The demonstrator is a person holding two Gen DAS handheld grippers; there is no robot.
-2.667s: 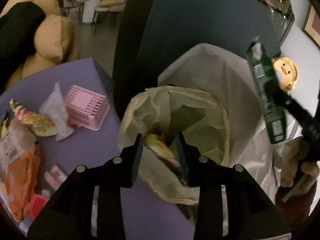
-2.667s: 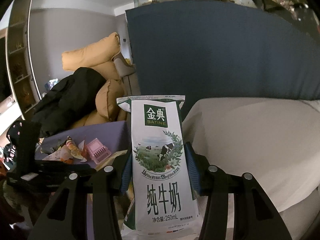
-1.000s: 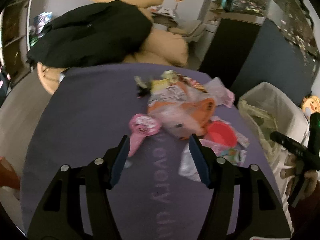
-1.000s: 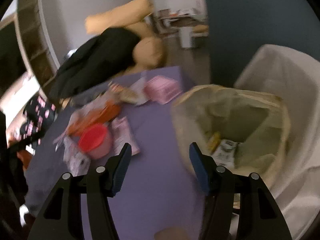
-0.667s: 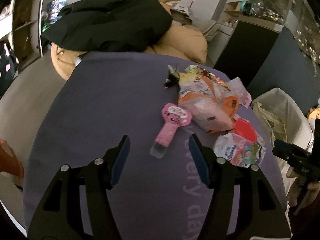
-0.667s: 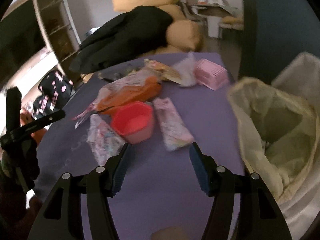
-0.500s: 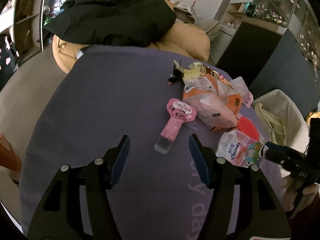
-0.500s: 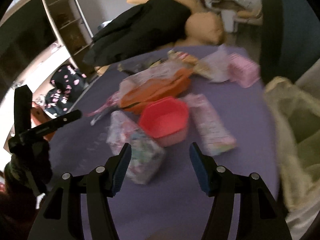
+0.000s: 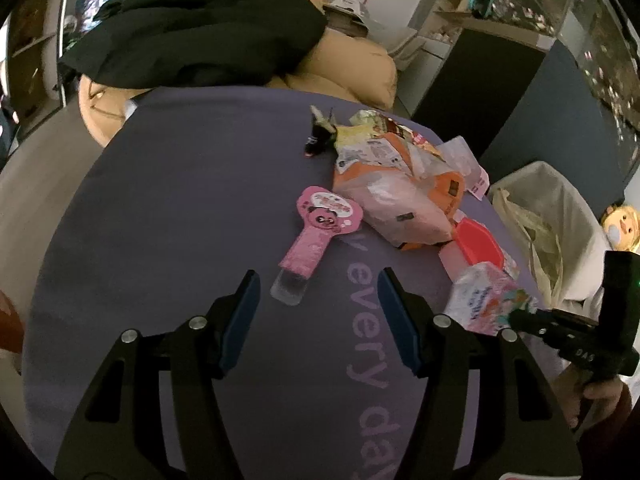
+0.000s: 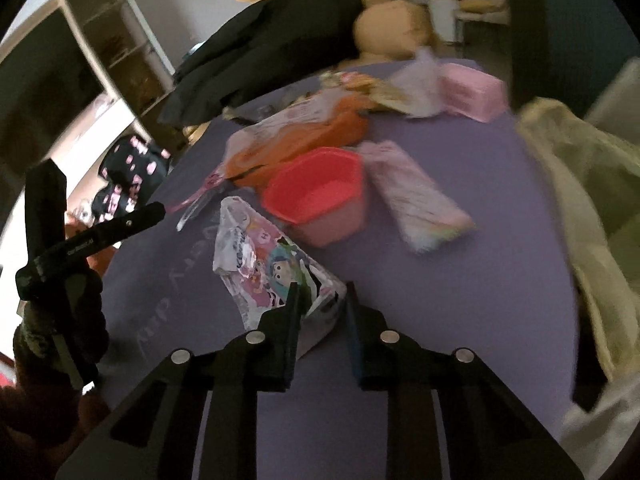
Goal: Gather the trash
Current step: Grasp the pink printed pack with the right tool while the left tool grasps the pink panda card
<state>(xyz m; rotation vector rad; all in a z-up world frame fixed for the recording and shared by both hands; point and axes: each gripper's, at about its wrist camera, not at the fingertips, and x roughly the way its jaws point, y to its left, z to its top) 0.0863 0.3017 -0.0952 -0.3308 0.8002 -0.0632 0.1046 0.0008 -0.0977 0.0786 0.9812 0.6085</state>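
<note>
Trash lies on a purple cloth (image 9: 180,208). My left gripper (image 9: 318,286) is open and empty, just short of a pink tube package (image 9: 316,232). My right gripper (image 10: 320,296) has narrowed its jaws around the near corner of a colourful tissue pack (image 10: 264,256), also seen in the left wrist view (image 9: 486,300); whether it grips is unclear. Beyond lie a red cup (image 10: 320,196), an orange bag (image 9: 396,196), a pink wrapper (image 10: 416,196) and a pink basket (image 10: 472,90). The lined trash bag (image 10: 592,208) stands at the right.
A black coat (image 9: 192,28) over tan cushions (image 9: 348,68) lies behind the table. Shelves (image 10: 116,40) stand at the far left. A doll (image 9: 622,222) sits beyond the bag. A dark blue panel (image 9: 532,112) rises at the right.
The right gripper dropped the milk carton into the bag, swung to the table and narrowed onto the tissue pack. The left gripper left the bag and moved toward the pink tube.
</note>
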